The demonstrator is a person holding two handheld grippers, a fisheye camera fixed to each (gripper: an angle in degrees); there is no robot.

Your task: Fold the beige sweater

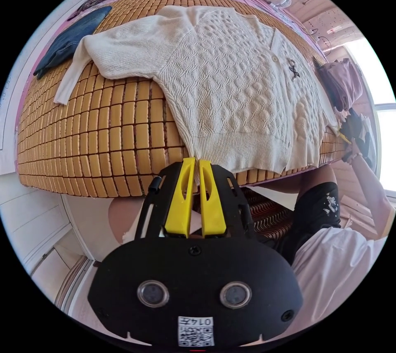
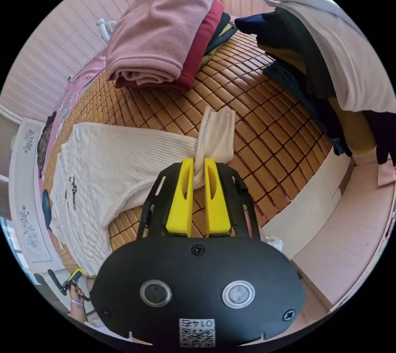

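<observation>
The beige sweater (image 1: 231, 81) lay spread face up across the bamboo mat (image 1: 95, 134) on the bed, its cable-knit front open to the left gripper view, one sleeve (image 1: 103, 56) stretched out toward the far side and the ribbed hem (image 1: 247, 155) running along the near edge of the mat. Right there at the hem's corner, the left gripper (image 1: 197, 163) had its yellow jaws clenched together with the knit pinched between the tips, a sensible place to hold if the body was to be lifted and folded over. Over in the right gripper view, the other sleeve's cuff (image 2: 216, 130) stood bunched up out of the right gripper (image 2: 199, 162), jaws closed tight on the fabric just below the cuff, likely so the sleeve could be carried in across the chest. Both ends gripped, then, and the fold itself not yet made, I'd judge. Beyond the sweater, a folded stack of clothes (image 2: 165, 35) topped in pink sat further along the mat, and a darker heap of garments (image 2: 313, 64) hung near the edge. A blue denim piece (image 1: 70, 39) rested beyond the outstretched sleeve. The person (image 1: 330, 254) stood close by the bed.
</observation>
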